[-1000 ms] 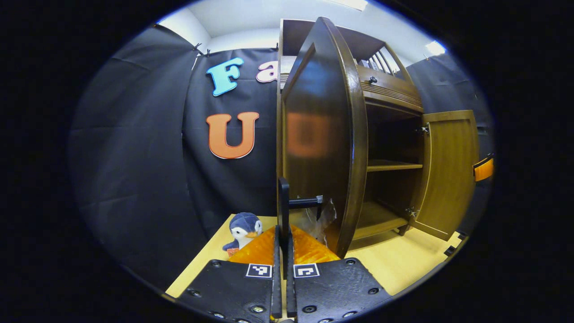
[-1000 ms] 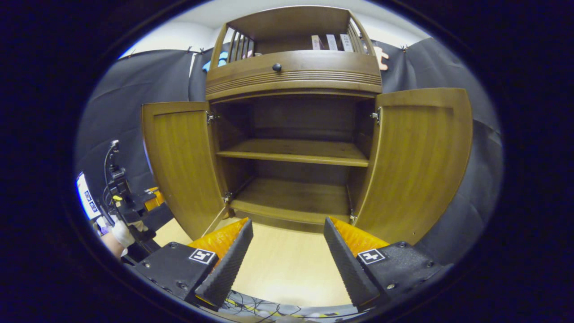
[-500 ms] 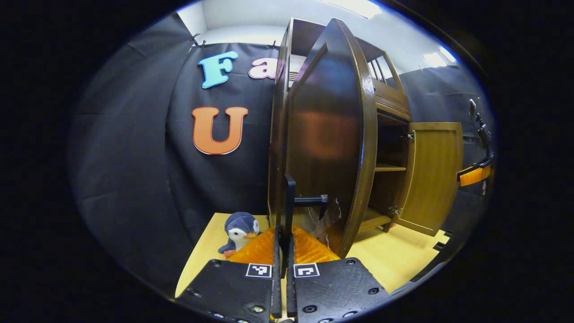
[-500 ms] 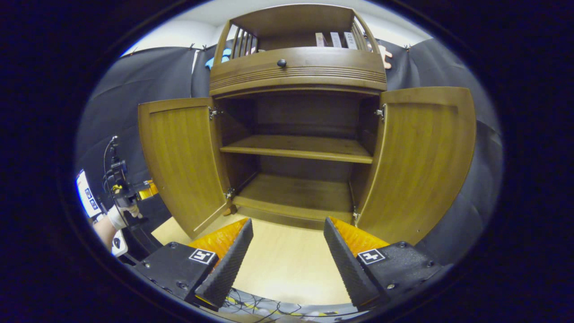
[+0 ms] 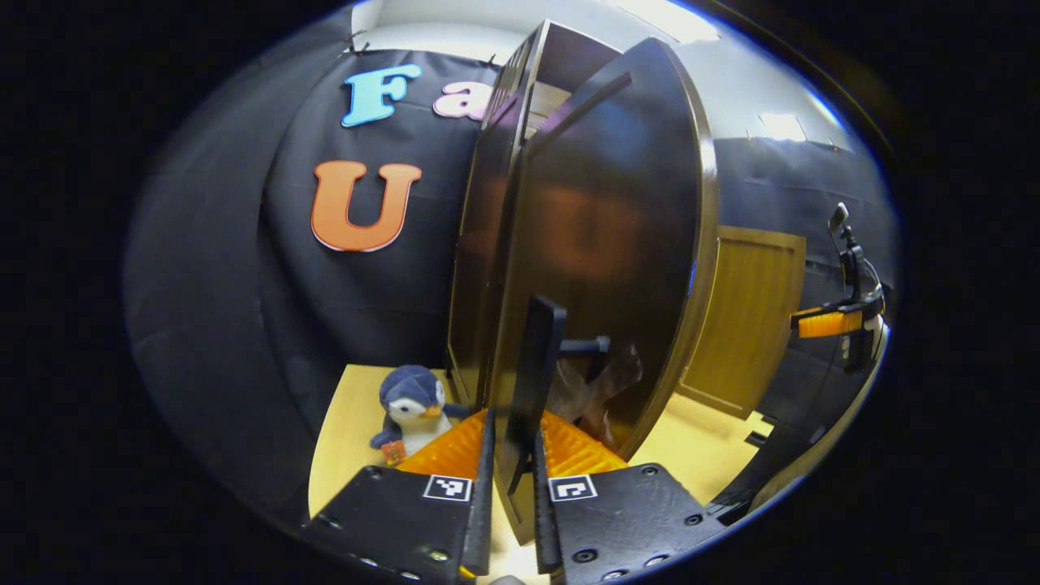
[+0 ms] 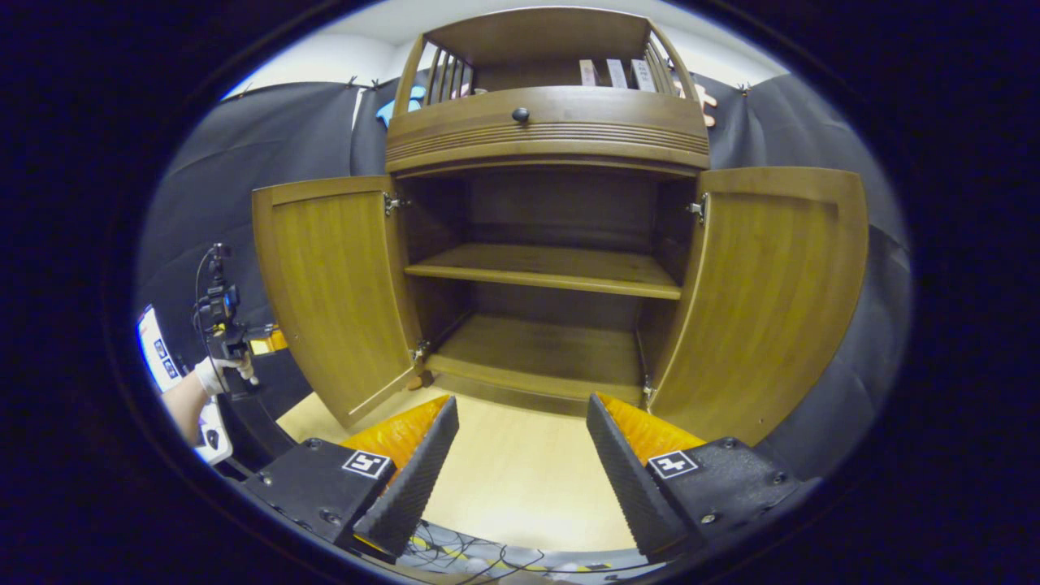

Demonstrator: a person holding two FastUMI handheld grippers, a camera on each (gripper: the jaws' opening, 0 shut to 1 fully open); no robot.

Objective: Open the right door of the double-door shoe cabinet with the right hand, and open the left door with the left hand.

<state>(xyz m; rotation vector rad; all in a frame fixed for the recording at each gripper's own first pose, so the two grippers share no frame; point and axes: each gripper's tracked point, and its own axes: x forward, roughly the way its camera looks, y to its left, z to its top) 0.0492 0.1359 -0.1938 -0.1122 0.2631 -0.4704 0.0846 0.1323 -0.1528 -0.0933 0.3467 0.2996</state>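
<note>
The brown wooden shoe cabinet (image 6: 544,138) stands with both lower doors swung out. In the right gripper view the left door (image 6: 325,284) and the right door (image 6: 772,292) flank two bare shelves. My right gripper (image 6: 520,406) hangs open in front of the cabinet, above the table and apart from both doors. In the left gripper view my left gripper (image 5: 513,426) is shut on the dark upright handle (image 5: 540,357) of the left door (image 5: 601,236), whose glossy outer face is turned toward me. Past that door's edge show the right door (image 5: 747,317) and the right gripper (image 5: 829,322).
A small plush penguin (image 5: 410,402) sits on the light wooden table (image 5: 349,431) left of the cabinet. Books stand on the top shelf (image 6: 613,73). A gloved hand (image 6: 215,374) holds the left gripper at the far left. Cables lie at the table's near edge (image 6: 455,556).
The left door has swung further open with my left gripper on its handle, which now hides the cabinet's inside in that view. The right gripper has hardly moved.
</note>
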